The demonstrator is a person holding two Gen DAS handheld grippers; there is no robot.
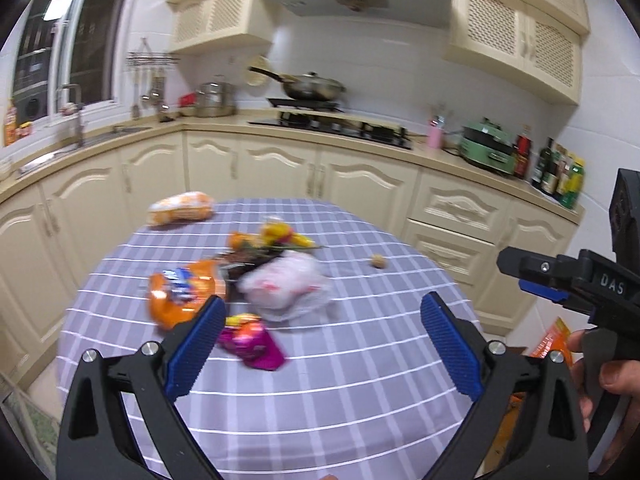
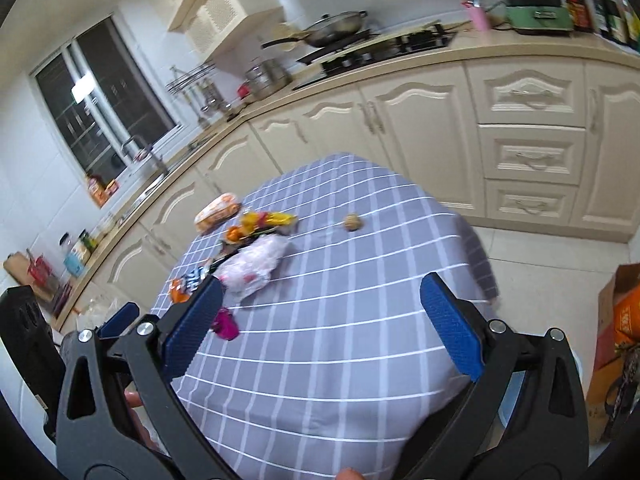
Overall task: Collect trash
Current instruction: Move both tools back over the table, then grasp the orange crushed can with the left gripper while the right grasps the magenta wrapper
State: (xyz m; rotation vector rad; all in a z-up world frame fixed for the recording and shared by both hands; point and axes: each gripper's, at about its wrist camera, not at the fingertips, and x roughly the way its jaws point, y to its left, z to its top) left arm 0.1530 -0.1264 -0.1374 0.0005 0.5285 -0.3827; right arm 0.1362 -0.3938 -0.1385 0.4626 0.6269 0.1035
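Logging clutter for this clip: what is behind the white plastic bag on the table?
Behind the white plastic bag lie dark wrappers and yellow-orange packaging. The bag covers their near edges, so anything underneath it cannot be seen.

Blurred by motion in the left wrist view: orange snack bag [image 1: 185, 293], white plastic bag [image 1: 286, 285] and magenta wrapper [image 1: 253, 342], print unreadable. Partly hidden behind the left claw [image 1: 320, 336]: near corner of the magenta wrapper. Too small to identify: round brown scrap [image 1: 378, 261] on the checked surface [image 1: 360, 360]. Cut off at the right wrist view's edge: cardboard box [image 2: 614, 344] on the floor, contents unclear. Mostly hidden behind the right claw [image 2: 320, 336]: orange snack bag. Bottle labels [image 1: 560, 172] illegible.
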